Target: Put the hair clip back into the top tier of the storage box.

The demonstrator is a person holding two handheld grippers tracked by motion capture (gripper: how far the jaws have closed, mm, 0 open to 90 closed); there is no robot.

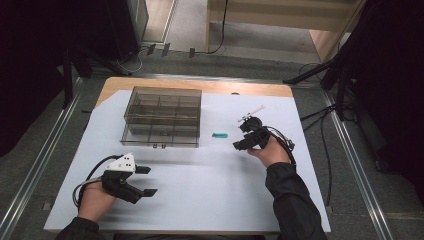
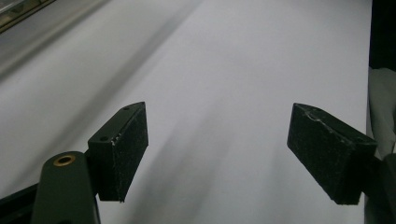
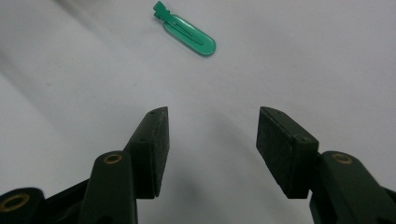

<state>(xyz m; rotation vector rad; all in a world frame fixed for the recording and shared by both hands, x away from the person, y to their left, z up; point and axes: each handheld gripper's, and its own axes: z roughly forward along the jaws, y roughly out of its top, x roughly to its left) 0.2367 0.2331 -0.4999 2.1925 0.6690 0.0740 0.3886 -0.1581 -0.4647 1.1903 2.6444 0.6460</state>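
A small green plastic clip (image 1: 219, 135) lies flat on the white table sheet (image 1: 210, 175), right of the box. In the right gripper view the green clip (image 3: 185, 34) lies ahead of the jaws, a little left of their gap. My right gripper (image 1: 239, 141) hovers just right of the clip, open with nothing between its fingers (image 3: 152, 149). My left gripper (image 1: 146, 181) rests near the front left of the sheet, jaws wide open and empty, pointing right across bare sheet (image 2: 219, 93).
A clear smoky compartment box (image 1: 162, 117) stands at the back left of the sheet, with several empty cells. A thin white stick-like object (image 1: 251, 114) lies behind the right gripper. Cables trail off the table's right side.
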